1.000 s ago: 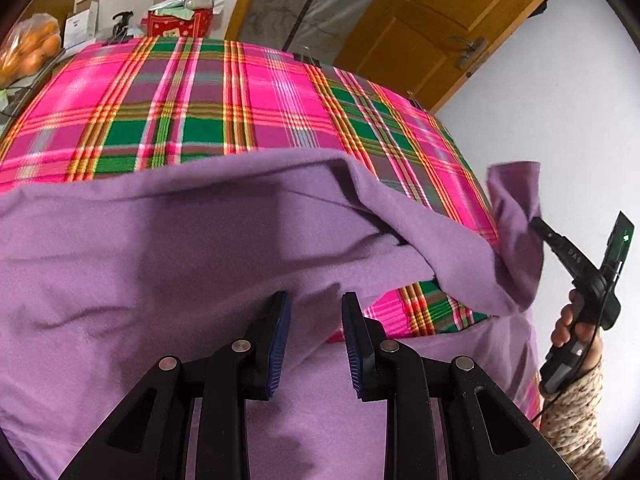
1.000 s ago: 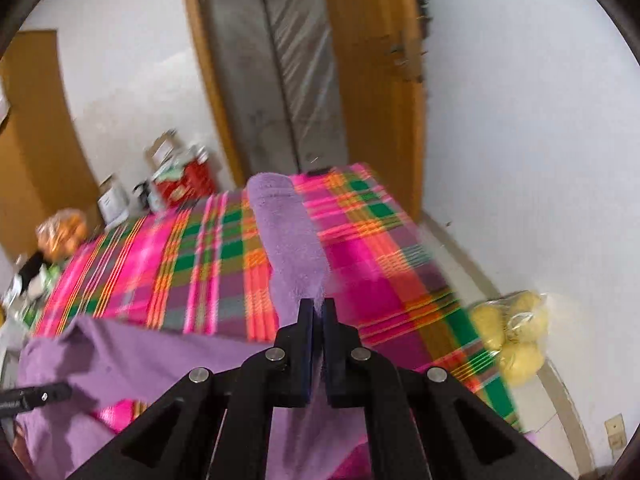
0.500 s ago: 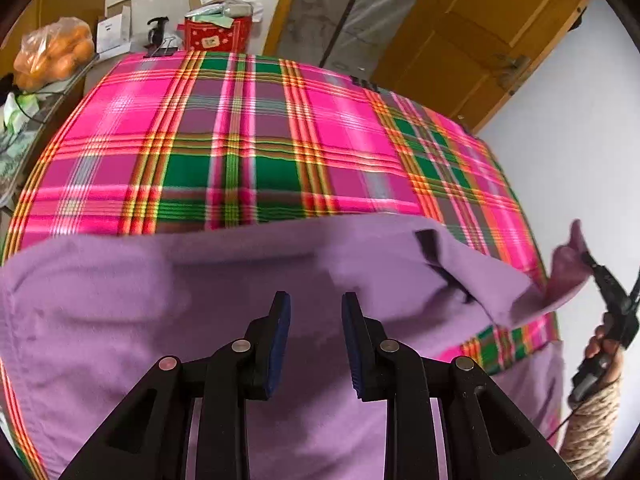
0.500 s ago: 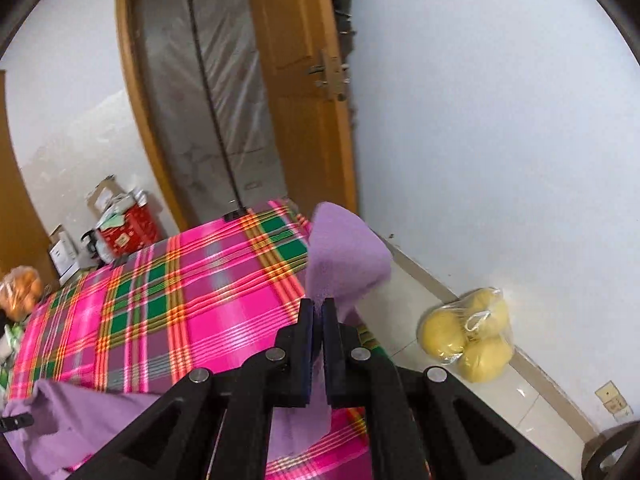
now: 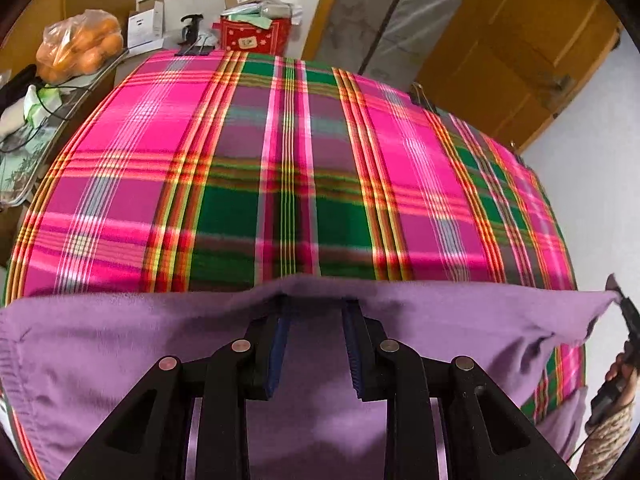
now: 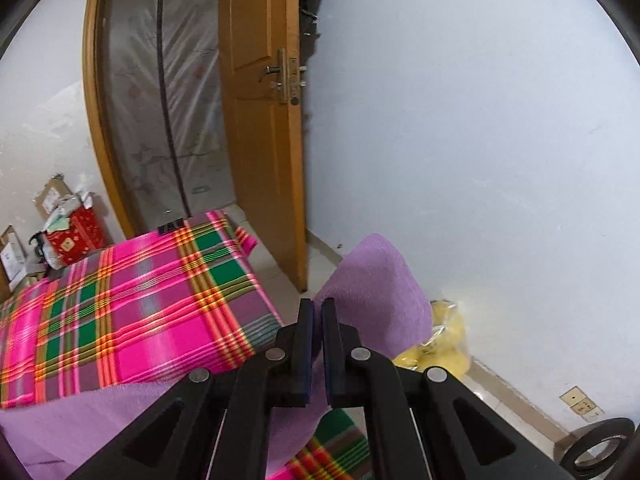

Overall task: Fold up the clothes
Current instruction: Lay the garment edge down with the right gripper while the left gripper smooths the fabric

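Clear bag of oranges at 10 o'clock beyond the plaid-covered tabletop; bag of yellow fruit on floor by wall. Purple garment spread across tabletop's near edge. Left gripper low over it, fingers wide apart, tips under a fold. Right gripper raised, fingers pinched on garment's corner.

Purple garment on pink, green and orange plaid cloth; black hand-held grippers.
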A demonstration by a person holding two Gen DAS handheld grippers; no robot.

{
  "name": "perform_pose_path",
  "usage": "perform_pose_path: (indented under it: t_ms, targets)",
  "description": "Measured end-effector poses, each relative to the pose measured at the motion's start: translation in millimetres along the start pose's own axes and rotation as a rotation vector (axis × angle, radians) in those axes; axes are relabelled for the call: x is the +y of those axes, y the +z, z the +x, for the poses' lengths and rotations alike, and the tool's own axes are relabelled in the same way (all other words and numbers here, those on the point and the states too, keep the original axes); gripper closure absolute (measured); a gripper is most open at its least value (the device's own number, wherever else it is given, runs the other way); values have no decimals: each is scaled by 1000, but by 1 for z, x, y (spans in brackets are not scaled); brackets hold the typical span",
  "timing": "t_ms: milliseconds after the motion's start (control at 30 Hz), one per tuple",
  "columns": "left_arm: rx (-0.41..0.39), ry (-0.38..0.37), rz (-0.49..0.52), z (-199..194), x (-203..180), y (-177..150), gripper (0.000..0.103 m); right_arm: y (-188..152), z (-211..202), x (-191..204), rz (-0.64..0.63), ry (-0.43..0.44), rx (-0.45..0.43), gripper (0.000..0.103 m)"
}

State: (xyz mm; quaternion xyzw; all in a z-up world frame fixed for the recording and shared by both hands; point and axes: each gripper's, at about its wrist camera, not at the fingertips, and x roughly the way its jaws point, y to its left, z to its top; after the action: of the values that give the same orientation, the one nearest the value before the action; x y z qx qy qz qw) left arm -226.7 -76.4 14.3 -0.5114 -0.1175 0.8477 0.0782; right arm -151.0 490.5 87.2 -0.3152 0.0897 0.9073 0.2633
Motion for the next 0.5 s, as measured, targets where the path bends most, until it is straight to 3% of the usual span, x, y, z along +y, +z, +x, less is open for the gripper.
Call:
perform_pose_path:
  t_ms: [300, 500]
  targets:
    - [-31, 4, -51, 5, 11, 14, 76, -6, 17, 24, -42, -2, 47, 98]
    - [-40, 37, -37, -17, 31, 6, 76, -16, 11, 39, -106, -1, 73, 96]
